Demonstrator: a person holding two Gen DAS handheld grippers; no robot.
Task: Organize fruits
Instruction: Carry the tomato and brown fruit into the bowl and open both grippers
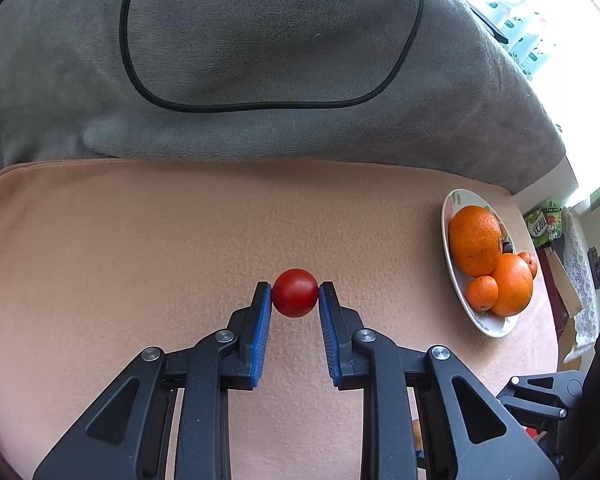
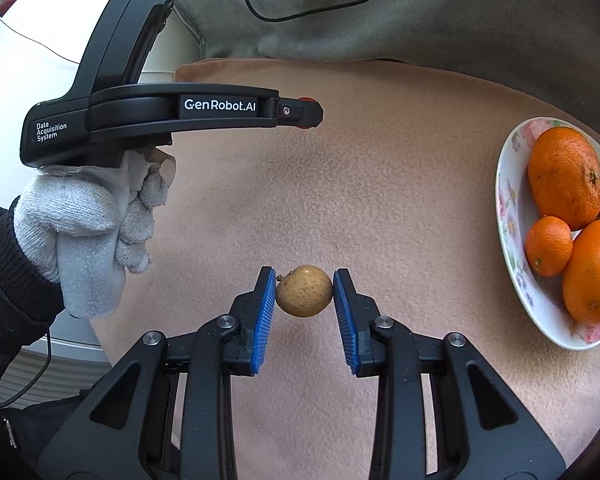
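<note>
Orange fruits already fill the plate (image 2: 508, 200) at three o'clock; left gripper (image 1: 295, 289) clenches a tomato (image 1: 295, 293), right gripper (image 2: 304, 278) a longan (image 2: 304, 291), both unplaced above the cloth (image 2: 380, 200).

A peach cloth (image 1: 140, 240) covers the surface; a grey blanket (image 1: 260, 40) lies at twelve o'clock, a looped black cable (image 1: 260, 107) resting on it.

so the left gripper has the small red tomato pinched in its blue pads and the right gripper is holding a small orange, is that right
Not quite. The left gripper does pinch the small round red tomato between its blue pads, but the right gripper holds a small brown speckled round fruit, not an orange, as the right wrist view shows. The oranges lie on the white floral plate.
</note>
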